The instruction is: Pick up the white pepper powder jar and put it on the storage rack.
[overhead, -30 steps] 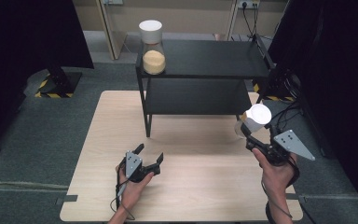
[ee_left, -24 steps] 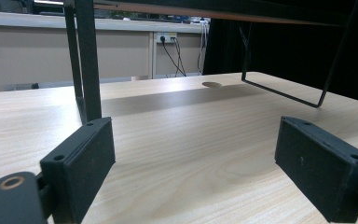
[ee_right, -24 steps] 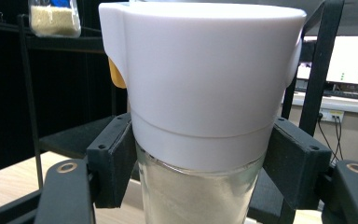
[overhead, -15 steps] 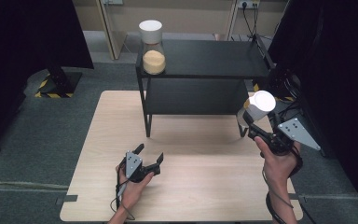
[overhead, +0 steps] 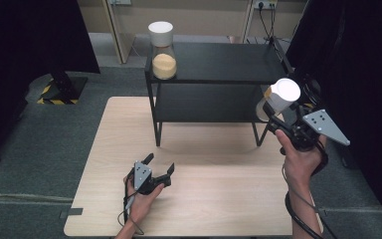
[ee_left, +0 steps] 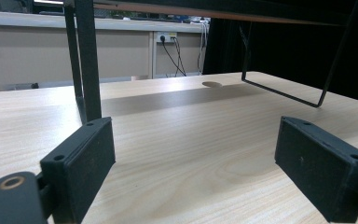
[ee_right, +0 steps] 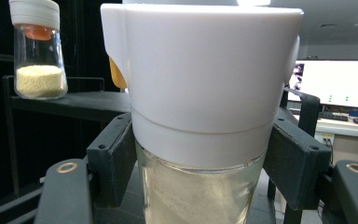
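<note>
A glass jar with a white lid [overhead: 280, 97] [ee_right: 200, 116] hangs in the air at the right end of the black two-tier shelf [overhead: 219, 64], and my right gripper [overhead: 273, 115] [ee_right: 200, 168] is shut on its glass body just under the lid. A second jar with a white lid and yellow grains [overhead: 162, 50] [ee_right: 38, 51] stands on the shelf's top left corner. My left gripper [overhead: 160, 163] [ee_left: 193, 163] rests open on the wooden table [overhead: 204, 199], in front of the shelf's left leg, with nothing between its pads.
The shelf's black legs [ee_left: 87, 60] and its lower tier [overhead: 204, 102] stand on the far half of the table. Black curtains hang on both sides. A lit monitor [ee_right: 335, 88] stands beyond the held jar in the right gripper view.
My right gripper has lifted the jar up and away from me, from lower-tier height to near the shelf's top level. The left gripper has stayed still.
</note>
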`<state>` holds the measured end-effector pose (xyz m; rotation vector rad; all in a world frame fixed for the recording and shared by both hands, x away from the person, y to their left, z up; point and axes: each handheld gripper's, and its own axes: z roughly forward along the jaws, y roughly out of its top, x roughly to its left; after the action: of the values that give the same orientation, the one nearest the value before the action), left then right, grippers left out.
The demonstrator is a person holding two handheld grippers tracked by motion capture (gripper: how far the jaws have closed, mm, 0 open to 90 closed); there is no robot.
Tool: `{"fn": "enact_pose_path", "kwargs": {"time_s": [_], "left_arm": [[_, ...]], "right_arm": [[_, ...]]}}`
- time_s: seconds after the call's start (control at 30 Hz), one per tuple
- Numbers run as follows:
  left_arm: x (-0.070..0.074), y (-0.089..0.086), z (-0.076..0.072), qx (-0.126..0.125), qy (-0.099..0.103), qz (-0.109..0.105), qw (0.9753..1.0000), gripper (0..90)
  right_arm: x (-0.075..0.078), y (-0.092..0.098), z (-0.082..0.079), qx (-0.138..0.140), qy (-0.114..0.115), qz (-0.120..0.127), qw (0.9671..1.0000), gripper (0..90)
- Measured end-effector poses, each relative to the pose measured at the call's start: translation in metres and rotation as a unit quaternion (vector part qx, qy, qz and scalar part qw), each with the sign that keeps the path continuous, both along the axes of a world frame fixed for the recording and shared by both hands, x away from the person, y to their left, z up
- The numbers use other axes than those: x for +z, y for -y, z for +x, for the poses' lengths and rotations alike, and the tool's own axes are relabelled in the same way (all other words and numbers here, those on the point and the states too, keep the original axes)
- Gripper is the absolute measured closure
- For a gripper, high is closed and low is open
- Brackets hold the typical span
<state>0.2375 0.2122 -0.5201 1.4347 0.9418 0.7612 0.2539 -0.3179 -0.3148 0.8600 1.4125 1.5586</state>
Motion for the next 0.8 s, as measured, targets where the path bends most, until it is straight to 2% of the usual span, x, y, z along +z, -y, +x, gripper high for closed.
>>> {"fn": "enact_pose_path", "kwargs": {"time_s": [0.47,0.8], "left_arm": [[0.000,0.001,0.000,0.001,0.001,0.001,1.0000,11.5],[0.000,0.001,0.000,0.001,0.000,0.002,1.0000,11.5]], "right_arm": [[0.025,-0.007,0.013,-0.004,0.007,0.005,1.0000,30.9],[0.050,-0.012,0.023,-0.009,0.013,0.005,0.9999,30.9]]}}
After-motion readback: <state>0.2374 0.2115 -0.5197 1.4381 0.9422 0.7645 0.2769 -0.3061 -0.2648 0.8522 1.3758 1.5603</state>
